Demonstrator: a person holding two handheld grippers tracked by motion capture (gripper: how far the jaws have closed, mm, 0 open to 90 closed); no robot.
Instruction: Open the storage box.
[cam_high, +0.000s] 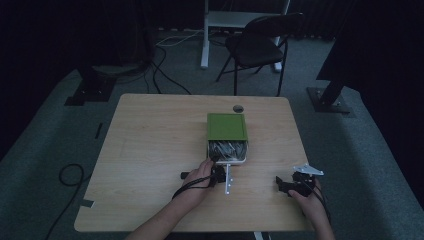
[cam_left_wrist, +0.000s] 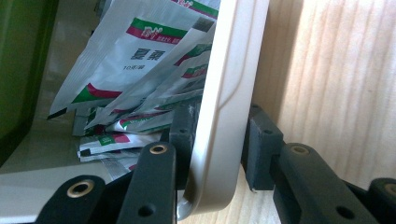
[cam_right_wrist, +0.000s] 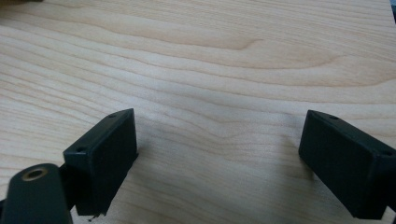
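Near the middle of the wooden table (cam_high: 150, 150), a shallow cream plastic box (cam_high: 227, 159) sits with a green lid (cam_high: 227, 126) covering its far part, its near end uncovered and packed with foil sachets (cam_left_wrist: 135, 60). The left gripper (cam_high: 216, 172) has closed on the box's near wall (cam_left_wrist: 219, 121), one pad inside against the sachets and the other outside, both apparently pressing on the rim. That rim is smooth, rounded, moulded plastic: stiff enough to pull or drag by, but thin and somewhat slippery, so a grip low on the wall near the corner should hold best. Box and contents look light; the sachets are soft, glossy, loosely stacked and liable to shift or slide out if the box tips. The lid seems to rest loosely, though the dim high view leaves its fit uncertain. The right gripper (cam_right_wrist: 219, 163) hovers just above bare wood grain toward the table's right edge, jaws spread wide and holding nothing.
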